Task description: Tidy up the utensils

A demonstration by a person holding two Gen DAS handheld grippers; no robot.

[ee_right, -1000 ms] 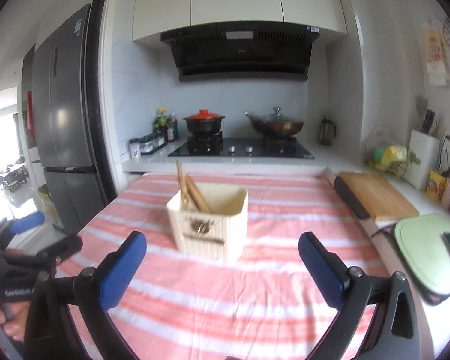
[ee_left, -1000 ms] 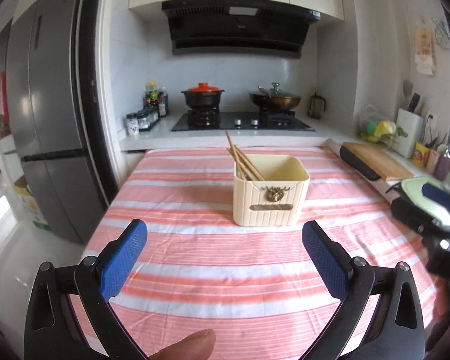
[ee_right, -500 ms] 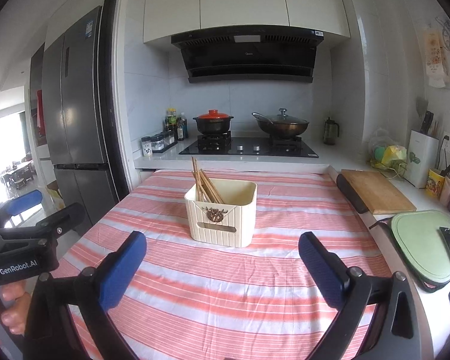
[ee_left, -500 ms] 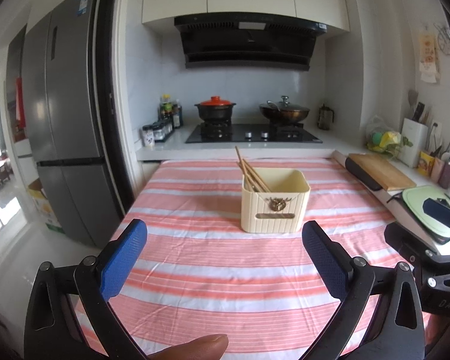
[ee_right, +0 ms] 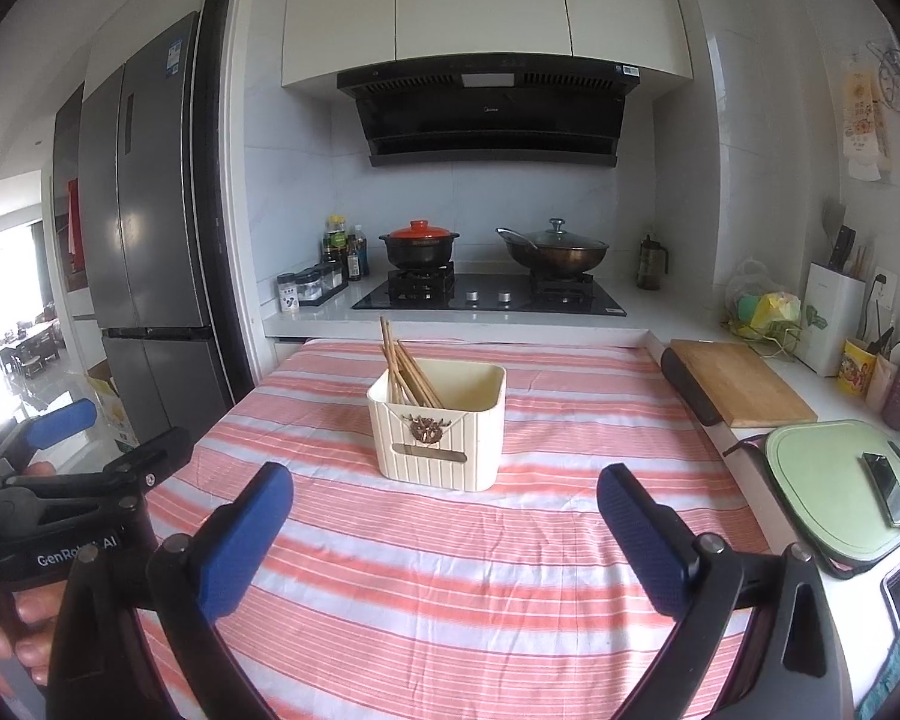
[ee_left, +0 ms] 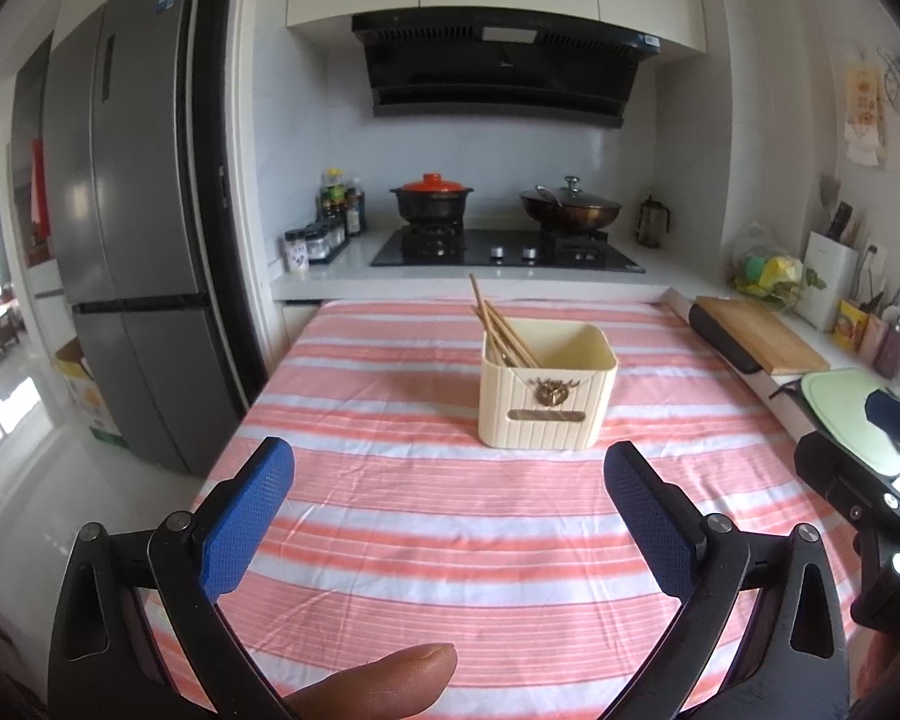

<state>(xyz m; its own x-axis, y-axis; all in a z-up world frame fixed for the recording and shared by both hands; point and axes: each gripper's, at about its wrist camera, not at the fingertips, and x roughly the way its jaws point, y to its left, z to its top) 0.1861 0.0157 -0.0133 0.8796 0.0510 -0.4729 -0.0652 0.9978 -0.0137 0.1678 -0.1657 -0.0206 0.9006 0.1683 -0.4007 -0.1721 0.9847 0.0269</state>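
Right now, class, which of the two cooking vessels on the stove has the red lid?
The black pot on the left burner has the red lid. The wok on the right burner has a glass lid with a knob.

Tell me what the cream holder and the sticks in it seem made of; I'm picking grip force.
Holder: probably moulded plastic, matte cream, with ribbed walls, rounded corners and a brass-coloured emblem. Chopsticks: apparently wood or bamboo, with a plain tan, unglossy surface, leaning in the holder's left corner.
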